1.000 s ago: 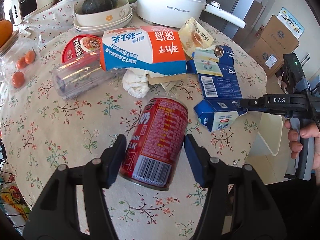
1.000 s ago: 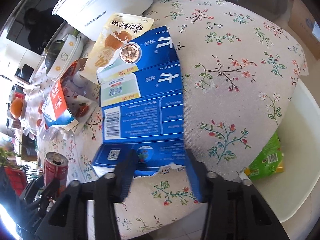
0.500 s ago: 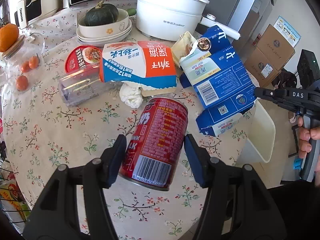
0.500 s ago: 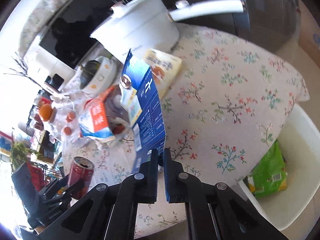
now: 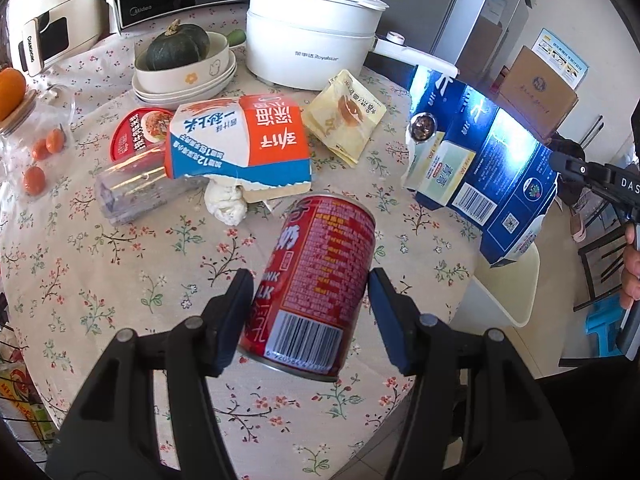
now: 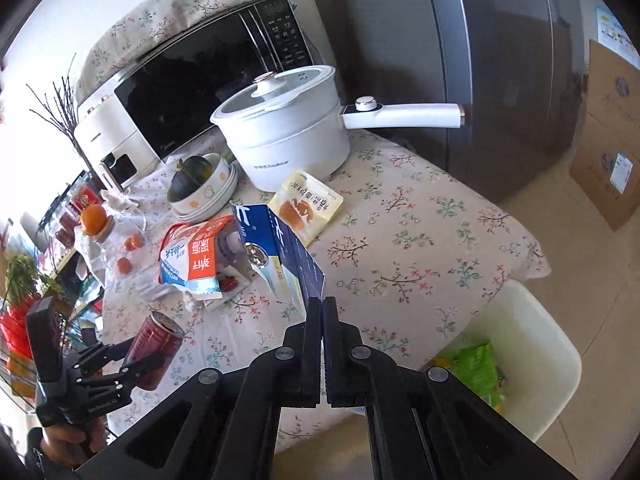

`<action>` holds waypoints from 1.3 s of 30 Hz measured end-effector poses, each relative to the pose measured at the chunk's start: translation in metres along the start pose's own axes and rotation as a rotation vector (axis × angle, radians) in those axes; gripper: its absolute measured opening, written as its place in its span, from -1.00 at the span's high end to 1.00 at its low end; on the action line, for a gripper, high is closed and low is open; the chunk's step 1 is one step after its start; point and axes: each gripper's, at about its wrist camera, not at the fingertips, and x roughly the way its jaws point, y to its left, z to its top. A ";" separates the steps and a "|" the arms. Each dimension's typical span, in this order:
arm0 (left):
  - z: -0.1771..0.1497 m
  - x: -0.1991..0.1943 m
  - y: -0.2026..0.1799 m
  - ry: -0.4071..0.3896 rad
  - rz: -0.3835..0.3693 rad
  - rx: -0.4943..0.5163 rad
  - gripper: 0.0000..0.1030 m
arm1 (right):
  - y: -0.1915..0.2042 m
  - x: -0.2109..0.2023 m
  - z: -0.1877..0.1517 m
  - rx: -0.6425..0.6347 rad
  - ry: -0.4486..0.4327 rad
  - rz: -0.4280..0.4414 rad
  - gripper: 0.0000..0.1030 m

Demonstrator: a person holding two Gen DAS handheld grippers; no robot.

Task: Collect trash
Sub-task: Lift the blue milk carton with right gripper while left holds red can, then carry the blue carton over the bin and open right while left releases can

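My left gripper point(image 5: 310, 296) is shut on a red drink can point(image 5: 314, 284) and holds it tilted above the floral table point(image 5: 120, 264). It also shows in the right wrist view point(image 6: 154, 350). My right gripper point(image 6: 322, 304) is shut on the edge of a flattened blue carton point(image 6: 280, 254), lifted off the table. The carton hangs over the table's right edge in the left wrist view point(image 5: 480, 160). A white bin point(image 6: 532, 356) stands beside the table with a green wrapper point(image 6: 474, 366) inside.
On the table lie an orange-and-blue carton point(image 5: 240, 144), a clear plastic cup point(image 5: 136, 190), a crumpled tissue point(image 5: 226, 204), a red lid point(image 5: 136, 132) and a yellow packet point(image 5: 346, 116). A white pot point(image 5: 312, 40), bowls with a squash point(image 5: 180, 64) and a microwave point(image 6: 208, 68) stand behind.
My right gripper has closed on the blue carton and lifted it off the table, up and toward the bin side. My left gripper has raised the can and drawn back a little.
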 end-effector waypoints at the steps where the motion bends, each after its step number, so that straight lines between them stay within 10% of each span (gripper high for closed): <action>1: 0.000 0.000 -0.003 -0.001 -0.001 0.004 -0.18 | -0.006 -0.005 0.000 0.006 -0.009 -0.008 0.97; 21: -0.006 0.010 -0.053 0.007 -0.036 0.073 -0.17 | -0.154 -0.071 -0.043 0.132 -0.020 -0.347 0.97; 32: -0.008 0.013 -0.091 0.012 -0.067 0.146 -0.17 | -0.223 -0.026 -0.065 0.349 0.125 -0.294 0.96; 37: -0.007 0.017 -0.105 0.015 -0.070 0.165 -0.17 | -0.227 -0.008 -0.062 0.384 0.157 -0.270 0.74; 39: -0.006 0.018 -0.113 0.016 -0.074 0.172 -0.17 | -0.223 -0.003 -0.060 0.362 0.168 -0.264 0.30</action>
